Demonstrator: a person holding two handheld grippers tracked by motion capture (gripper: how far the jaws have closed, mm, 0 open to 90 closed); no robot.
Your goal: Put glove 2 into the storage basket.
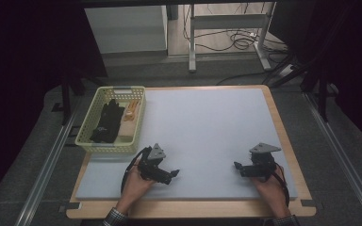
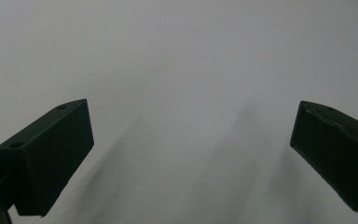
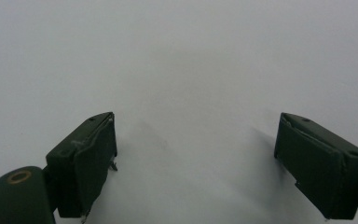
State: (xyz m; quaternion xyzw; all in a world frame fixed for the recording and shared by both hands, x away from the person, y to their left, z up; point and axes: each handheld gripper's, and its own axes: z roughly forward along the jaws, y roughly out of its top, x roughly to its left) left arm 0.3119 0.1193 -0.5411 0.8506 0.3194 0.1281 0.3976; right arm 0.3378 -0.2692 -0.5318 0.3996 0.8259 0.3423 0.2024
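Pale-green basket (image 1: 87, 136) held a black item (image 1: 107, 123), long axis running away from the person, and an orange piece (image 1: 131, 112). Left gripper (image 1: 172, 175), jaws apart and empty, rested just nearside of the basket; right gripper (image 1: 238, 166), likewise open, lay well apart.

A matt, smooth pale mat (image 1: 207, 132) covers a wood-edged table (image 1: 283, 136); the yellow basket (image 1: 90, 123) looks plastic.

Basket (image 1: 88, 123) contents: a dark bundle (image 1: 106, 123) and an orange item (image 1: 131, 111), both too small to identify.
Forearms: cut off by the bottom edge.
Left gripper (image 2: 191, 140) jaws: bases cut off by the frame.
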